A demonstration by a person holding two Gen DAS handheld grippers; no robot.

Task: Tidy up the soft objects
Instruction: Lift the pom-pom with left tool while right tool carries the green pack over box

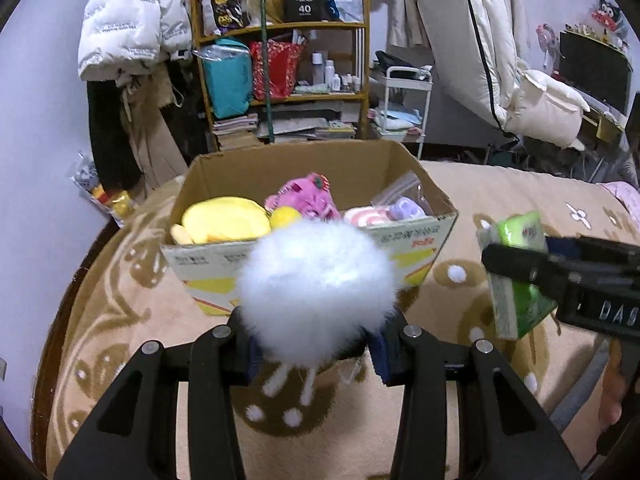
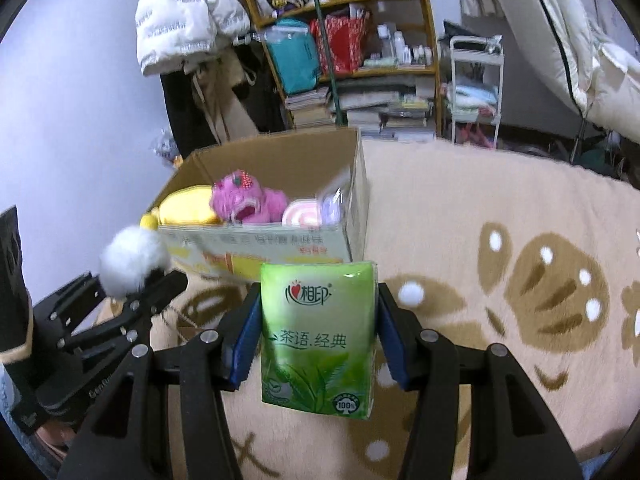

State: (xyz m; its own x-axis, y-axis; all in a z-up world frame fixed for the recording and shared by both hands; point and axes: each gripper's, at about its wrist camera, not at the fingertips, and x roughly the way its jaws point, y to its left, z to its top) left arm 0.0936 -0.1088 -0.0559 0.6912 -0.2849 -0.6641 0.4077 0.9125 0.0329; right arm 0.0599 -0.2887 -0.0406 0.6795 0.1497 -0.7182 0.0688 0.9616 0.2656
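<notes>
Soft objects already fill the cardboard box [image 1: 412, 236] on the patterned blanket [image 2: 520, 208]: a yellow plush [image 1: 224, 220], a pink plush [image 2: 248, 200] and a bagged pastel item [image 1: 396, 208]. The left gripper [image 1: 316, 344] clamps a white fluffy pompom [image 1: 316, 288] just in front of the box's near wall. The right gripper [image 2: 316, 336] grips a green tissue pack [image 2: 318, 332] upright, beside the box's right corner.
</notes>
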